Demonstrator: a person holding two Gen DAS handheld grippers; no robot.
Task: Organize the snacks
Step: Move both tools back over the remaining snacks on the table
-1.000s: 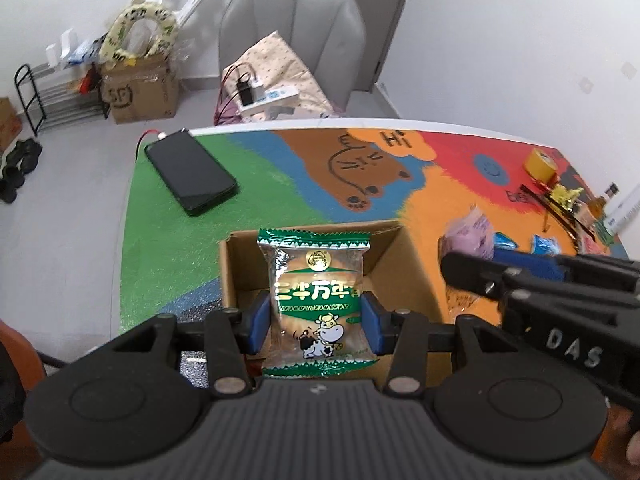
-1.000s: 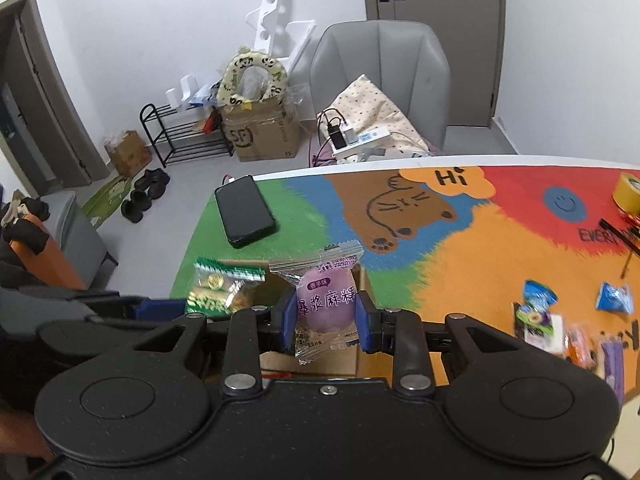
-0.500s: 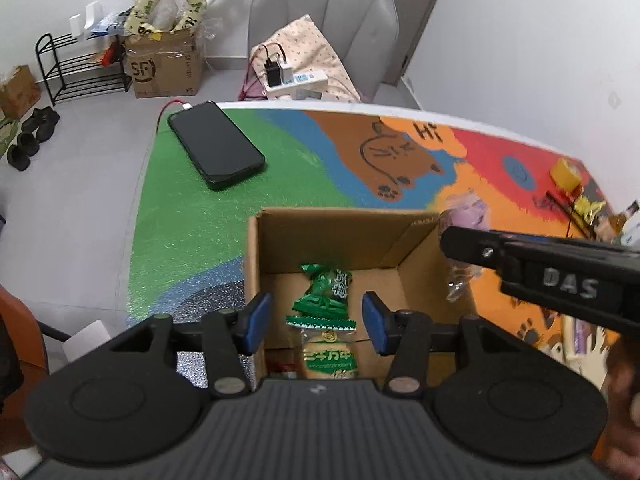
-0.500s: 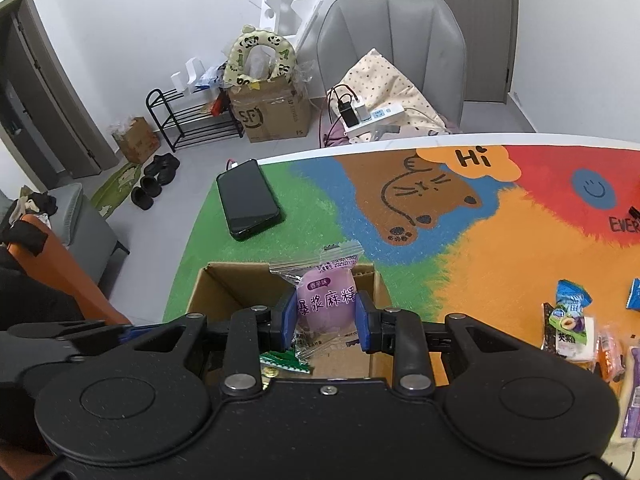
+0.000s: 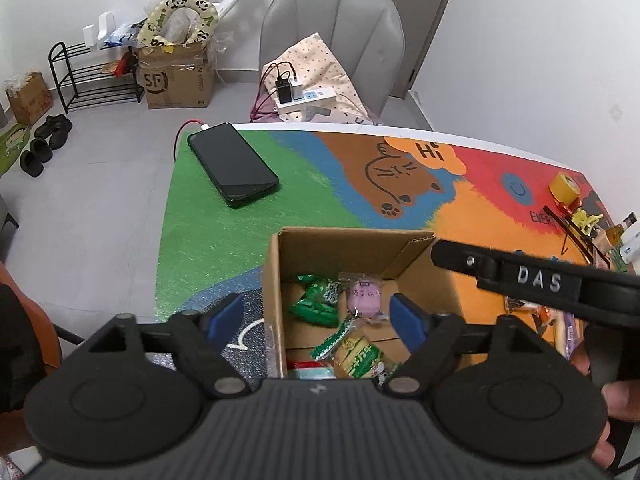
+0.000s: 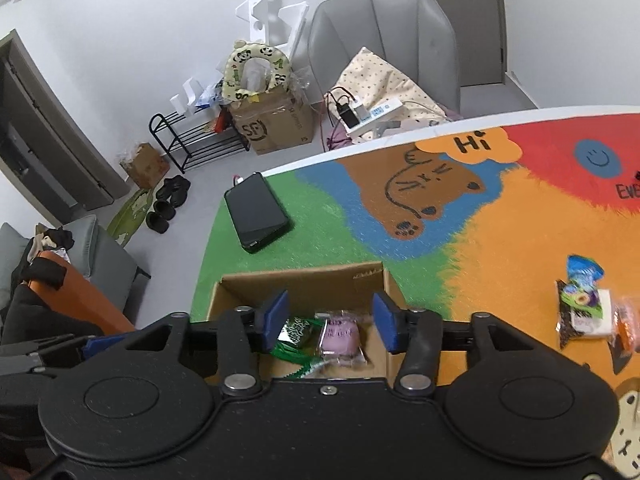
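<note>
An open cardboard box stands on the colourful mat. Inside lie a dark green packet, a purple snack packet and a green cow-print biscuit packet. My left gripper hangs over the box, its jaws opening, nothing pressed between its blue pads. My right gripper is also above the box with jaws opening; the purple packet lies loose below it. In the left wrist view the right gripper's arm crosses the box's right side.
A black phone lies on the green part of the mat, behind the box. More snack packets sit on the orange area to the right. A yellow tape roll and small items are at the far right edge. A grey chair stands behind the table.
Both grippers let go: the cow-print packet dropped from the left into the box, then the purple packet from the right. Both sets of jaws stand wider now.
</note>
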